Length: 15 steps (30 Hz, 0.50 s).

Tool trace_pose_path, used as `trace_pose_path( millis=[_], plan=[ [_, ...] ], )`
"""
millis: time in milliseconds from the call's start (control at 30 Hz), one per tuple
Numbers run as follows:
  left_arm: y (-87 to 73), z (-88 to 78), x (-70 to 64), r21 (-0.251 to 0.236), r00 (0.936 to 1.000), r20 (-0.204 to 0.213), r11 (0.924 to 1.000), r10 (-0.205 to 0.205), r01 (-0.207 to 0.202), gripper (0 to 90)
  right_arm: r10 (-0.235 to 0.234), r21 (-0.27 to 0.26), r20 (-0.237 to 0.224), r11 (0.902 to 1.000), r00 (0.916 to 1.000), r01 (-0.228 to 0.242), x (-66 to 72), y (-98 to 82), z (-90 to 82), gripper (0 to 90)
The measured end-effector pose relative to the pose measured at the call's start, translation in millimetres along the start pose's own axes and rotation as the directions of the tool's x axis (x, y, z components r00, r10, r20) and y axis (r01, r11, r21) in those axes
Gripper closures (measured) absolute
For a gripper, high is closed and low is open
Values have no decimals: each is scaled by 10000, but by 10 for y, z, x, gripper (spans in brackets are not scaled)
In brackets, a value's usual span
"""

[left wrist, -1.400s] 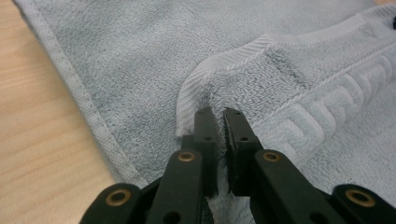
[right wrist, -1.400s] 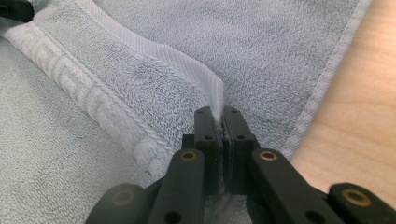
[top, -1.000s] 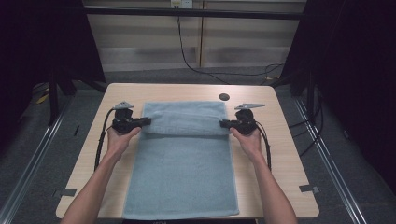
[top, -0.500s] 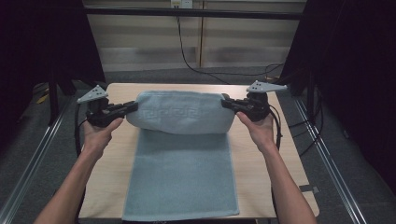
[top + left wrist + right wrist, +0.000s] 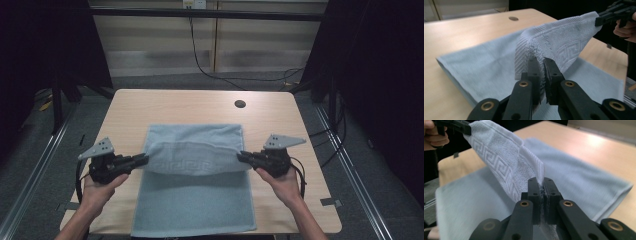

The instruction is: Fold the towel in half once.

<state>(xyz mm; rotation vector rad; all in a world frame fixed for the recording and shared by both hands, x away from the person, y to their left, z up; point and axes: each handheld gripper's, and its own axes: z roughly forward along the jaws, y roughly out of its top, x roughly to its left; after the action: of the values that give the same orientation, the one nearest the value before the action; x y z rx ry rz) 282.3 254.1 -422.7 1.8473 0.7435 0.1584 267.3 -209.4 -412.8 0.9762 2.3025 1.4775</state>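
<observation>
Towel [image 5: 195, 155] edge nearer now — no legible writing

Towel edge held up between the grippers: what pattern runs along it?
A woven Greek-key band on the light blue terry towel, clearest in the right gripper view.

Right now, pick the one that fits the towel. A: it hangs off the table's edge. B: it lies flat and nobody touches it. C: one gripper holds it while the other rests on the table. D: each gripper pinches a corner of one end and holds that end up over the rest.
D: the left gripper and right gripper each clamp a corner of the towel, its lifted end raised over the flat part.
</observation>
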Motion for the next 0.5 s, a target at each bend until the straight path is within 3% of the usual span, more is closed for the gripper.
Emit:
trace_pose_path(
  millis=[100,200,233,333,500],
  plan=[
    [-236,42,-49,602,9997,86,9979,-232,227,845,344,626,-197,9975,9992,-331,41,-266,20,856],
    [-427,39,-92,866,9987,255,9953,-452,429,839,620,1100,-374,9923,9974,-575,83,-485,64,853],
    [-465,29,-99,901,9988,156,9950,-457,441,835,756,1202,-434,9903,9962,-699,93,-529,76,852],
    [-551,-26,-111,978,9979,360,9939,-540,502,816,730,1617,-438,9847,9964,-650,154,-603,63,812],
    [-740,-125,-238,1508,9960,760,9880,-462,343,776,986,1797,-747,9801,9923,-839,289,-771,-67,770]
  ],
)
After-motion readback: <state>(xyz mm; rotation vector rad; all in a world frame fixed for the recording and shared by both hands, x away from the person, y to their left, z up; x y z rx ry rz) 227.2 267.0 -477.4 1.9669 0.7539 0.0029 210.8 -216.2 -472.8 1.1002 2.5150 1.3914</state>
